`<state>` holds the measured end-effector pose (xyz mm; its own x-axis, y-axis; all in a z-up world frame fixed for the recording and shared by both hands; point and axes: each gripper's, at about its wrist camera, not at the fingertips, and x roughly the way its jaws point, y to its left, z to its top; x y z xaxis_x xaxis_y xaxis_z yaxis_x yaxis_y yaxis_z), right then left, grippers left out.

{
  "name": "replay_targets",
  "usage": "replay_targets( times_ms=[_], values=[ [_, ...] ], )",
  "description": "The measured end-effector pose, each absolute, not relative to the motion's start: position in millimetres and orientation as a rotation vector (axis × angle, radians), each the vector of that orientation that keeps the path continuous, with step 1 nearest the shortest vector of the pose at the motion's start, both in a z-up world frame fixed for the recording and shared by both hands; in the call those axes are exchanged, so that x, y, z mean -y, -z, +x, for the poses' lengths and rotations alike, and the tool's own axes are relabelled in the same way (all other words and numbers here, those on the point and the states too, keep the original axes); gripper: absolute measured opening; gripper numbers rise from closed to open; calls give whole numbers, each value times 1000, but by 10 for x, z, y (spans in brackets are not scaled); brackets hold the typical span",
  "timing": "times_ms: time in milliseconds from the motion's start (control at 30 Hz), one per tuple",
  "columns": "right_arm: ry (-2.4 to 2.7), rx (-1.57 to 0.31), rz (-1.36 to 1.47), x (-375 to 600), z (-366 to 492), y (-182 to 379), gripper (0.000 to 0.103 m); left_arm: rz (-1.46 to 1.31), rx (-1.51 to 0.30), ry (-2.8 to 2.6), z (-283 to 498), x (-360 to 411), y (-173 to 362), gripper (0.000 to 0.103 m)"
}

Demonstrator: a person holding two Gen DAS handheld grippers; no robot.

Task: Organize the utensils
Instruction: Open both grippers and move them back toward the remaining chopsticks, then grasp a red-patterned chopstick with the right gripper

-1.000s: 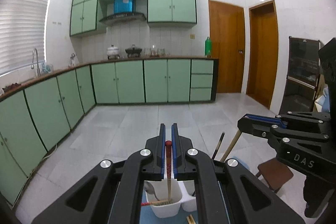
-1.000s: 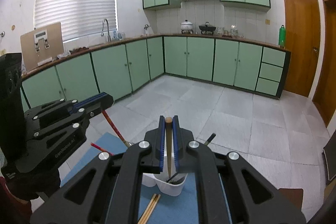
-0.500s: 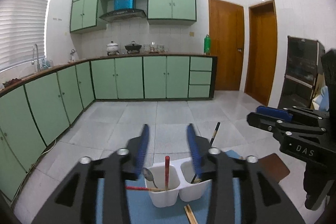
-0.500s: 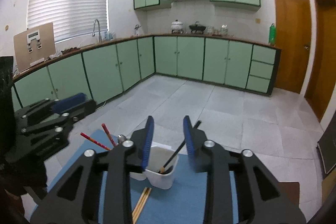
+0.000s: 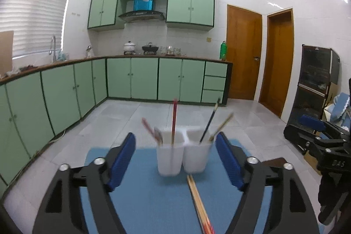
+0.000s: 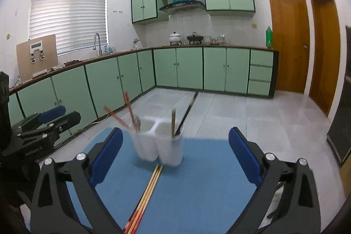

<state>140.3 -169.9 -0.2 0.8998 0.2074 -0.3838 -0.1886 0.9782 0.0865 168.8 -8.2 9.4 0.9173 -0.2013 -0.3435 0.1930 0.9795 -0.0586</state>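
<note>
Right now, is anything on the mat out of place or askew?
Yes. A pair of chopsticks lies flat on the blue mat in front of the white two-cup holder, not standing in it. Both the left gripper and right gripper are open and empty.

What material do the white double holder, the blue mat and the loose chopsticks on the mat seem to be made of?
White double holder: probably plastic, because its thin walls look slightly translucent and matte.
Blue mat: likely foam, rubber or fabric; it lies flat and shows no shine.
Loose chopsticks: apparently wood or bamboo, pale tan with reddish ends, though blur hides any grain.
</note>
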Motion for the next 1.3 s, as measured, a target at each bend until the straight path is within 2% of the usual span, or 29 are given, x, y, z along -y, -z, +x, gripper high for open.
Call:
replay_targets(
  times_ms=[100, 533, 900, 1300],
  values=[
    [-195, -432, 71, 1658, 1246, 247, 96, -9, -386, 182, 1533, 60, 154, 82],
    [-169, -667, 40, 1333, 1063, 1283, 96, -2, -615, 129, 1367, -21, 1150, 82],
    [-188, -834, 13, 1139, 1101, 1728, 95, 26, -742, 114, 1393, -91, 1473, 82],
    [-172, -908, -90, 1010, 1128, 1901, 95, 8, -779, 108, 1408, -136, 1554, 82]
  ],
)
